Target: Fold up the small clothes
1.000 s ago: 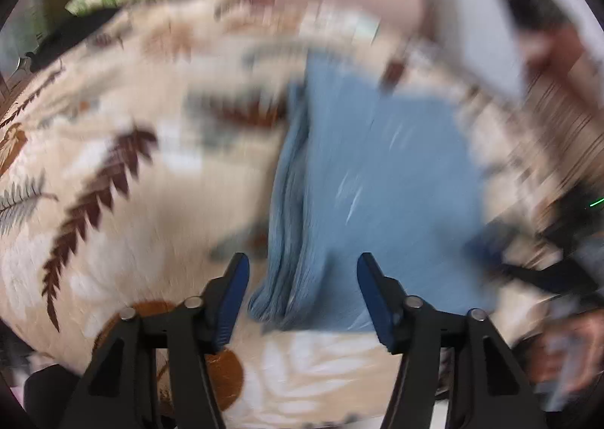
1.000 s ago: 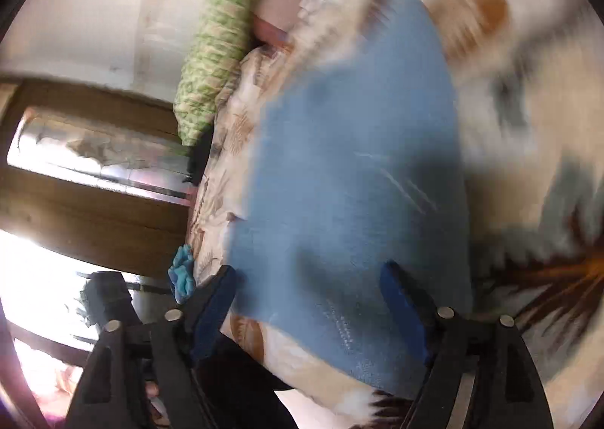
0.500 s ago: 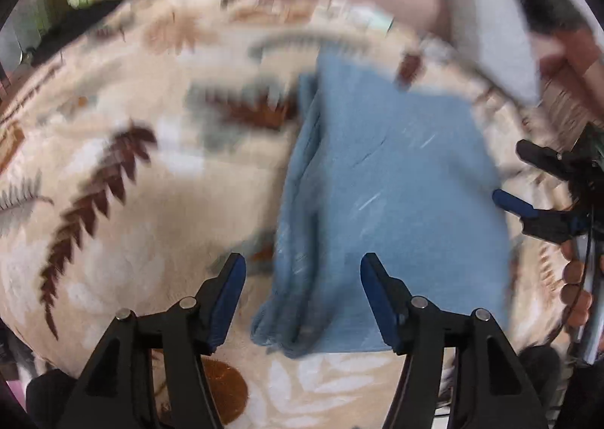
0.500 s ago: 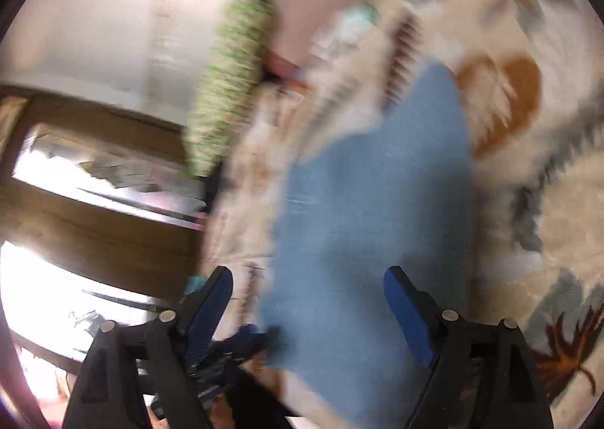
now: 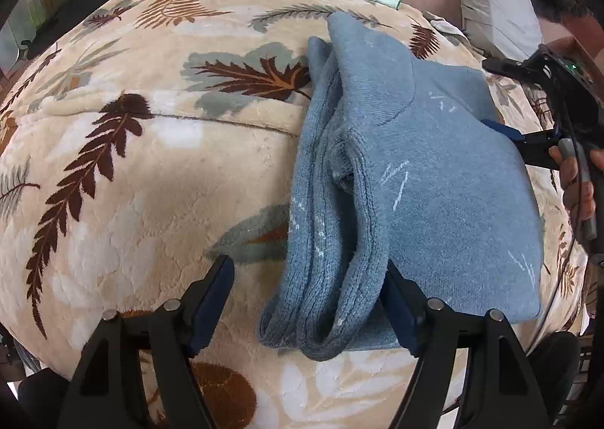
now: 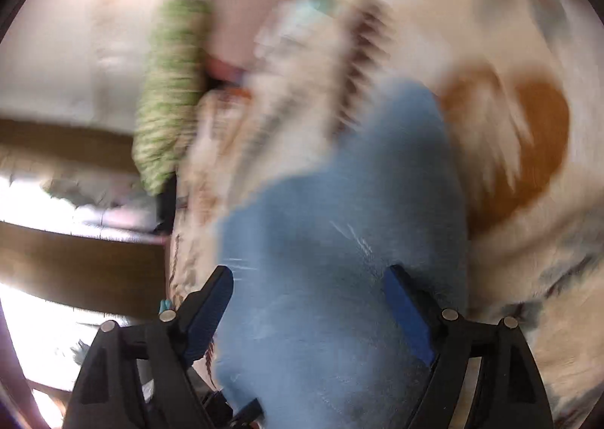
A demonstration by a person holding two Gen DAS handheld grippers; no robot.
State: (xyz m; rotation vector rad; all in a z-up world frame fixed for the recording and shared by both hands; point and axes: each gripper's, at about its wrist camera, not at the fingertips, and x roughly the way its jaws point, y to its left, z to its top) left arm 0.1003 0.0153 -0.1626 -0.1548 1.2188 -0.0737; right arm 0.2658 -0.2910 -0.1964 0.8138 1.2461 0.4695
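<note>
The blue garment (image 5: 434,172) lies folded on the leaf-print blanket (image 5: 151,165) of the bed, toward its right edge, with layered edges bunched along its left side. The left tool (image 5: 305,300) is spread wide, unclenched, straddling that bunched corner. The right tool (image 6: 309,304) is likewise released over the cloth. The loose layers should be pinched together and squared before any further fold is made.

My left wrist view is sharp and evenly lit, with soft shadows and fisheye bending at the rim. My right view is smeared by motion blur, with window glare blown out at lower left.
</note>
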